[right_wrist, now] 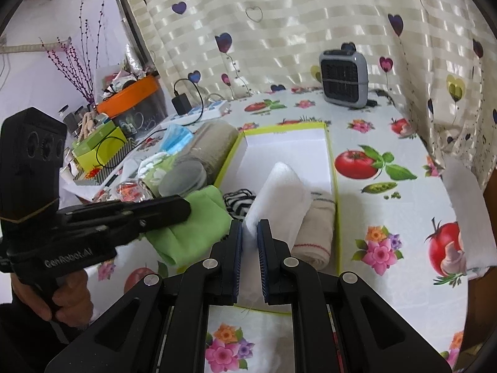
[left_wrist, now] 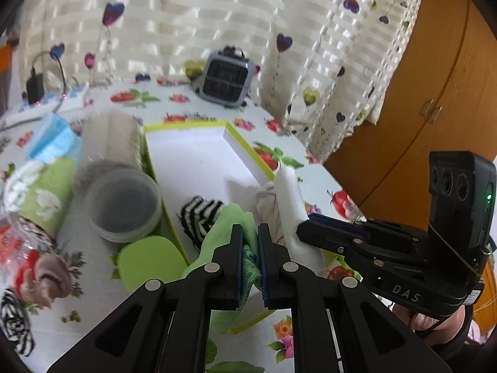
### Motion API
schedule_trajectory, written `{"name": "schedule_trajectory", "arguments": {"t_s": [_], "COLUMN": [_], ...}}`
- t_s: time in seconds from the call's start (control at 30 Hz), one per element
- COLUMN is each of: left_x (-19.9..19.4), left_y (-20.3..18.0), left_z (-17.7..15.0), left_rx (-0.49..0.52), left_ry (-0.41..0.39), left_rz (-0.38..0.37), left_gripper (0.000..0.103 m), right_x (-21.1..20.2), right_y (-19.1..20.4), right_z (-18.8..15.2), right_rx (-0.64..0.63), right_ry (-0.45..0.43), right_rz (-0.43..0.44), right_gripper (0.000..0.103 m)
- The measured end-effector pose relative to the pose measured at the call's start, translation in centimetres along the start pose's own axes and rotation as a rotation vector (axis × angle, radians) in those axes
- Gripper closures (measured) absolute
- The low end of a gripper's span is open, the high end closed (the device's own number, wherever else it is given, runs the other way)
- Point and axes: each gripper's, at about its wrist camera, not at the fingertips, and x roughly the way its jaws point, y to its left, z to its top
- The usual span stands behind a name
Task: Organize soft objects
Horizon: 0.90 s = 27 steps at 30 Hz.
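A white box with a yellow-green rim lies open on the table. My left gripper is shut on a green cloth at the box's near left corner. My right gripper is shut on a white towel held over the box's near end. A beige rolled cloth and a black-and-white striped soft item lie inside the box.
Left of the box stand a clear round tub, a grey rolled towel, a green lid, blue masks and a green tissue pack. A grey heater stands at the back. A curtain hangs behind.
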Motion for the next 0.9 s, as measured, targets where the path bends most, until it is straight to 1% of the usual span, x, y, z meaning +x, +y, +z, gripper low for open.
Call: {"name": "schedule_trajectory", "arguments": {"t_s": [0.1, 0.23, 0.27, 0.3, 0.4, 0.5, 0.67, 0.73, 0.9], "left_x": [1.4, 2.2, 2.3, 2.2, 1.6, 0.6, -1.0, -1.4, -2.6], "left_y": [0.3, 0.8, 0.7, 0.6, 0.3, 0.0, 0.0, 0.3, 1.5], "left_z": [-0.4, -0.9, -1.0, -1.0, -1.1, -1.2, -1.5, -1.8, -2.5], "left_rx": [-0.012, -0.025, -0.021, -0.018, -0.011, 0.0, 0.007, -0.005, -0.038], "left_ry": [0.039, 0.072, 0.076, 0.079, 0.071, 0.049, 0.024, 0.023, 0.015], "left_rz": [-0.002, -0.015, -0.021, -0.023, -0.041, -0.057, -0.03, -0.025, 0.005], "left_gripper": [0.094, 0.094, 0.093, 0.089, 0.086, 0.083, 0.083, 0.083, 0.083], "right_x": [0.8, 1.9, 2.1, 2.3, 2.4, 1.9, 0.4, 0.3, 0.6], "right_y": [-0.5, -0.8, -0.9, -0.9, -1.0, -1.1, -1.2, -1.1, 0.0], "right_z": [-0.3, -0.8, -0.9, -1.0, -1.4, -1.4, -1.2, -1.1, -1.5], "right_rx": [0.013, 0.014, 0.015, 0.018, 0.017, 0.02, 0.028, 0.026, -0.004], "right_ry": [0.026, 0.072, 0.084, 0.094, 0.106, 0.096, 0.054, 0.053, 0.07], "right_rz": [0.018, 0.03, 0.028, 0.026, 0.013, 0.013, 0.014, 0.012, 0.049], "right_gripper": [0.092, 0.092, 0.092, 0.092, 0.091, 0.09, 0.09, 0.09, 0.09]}}
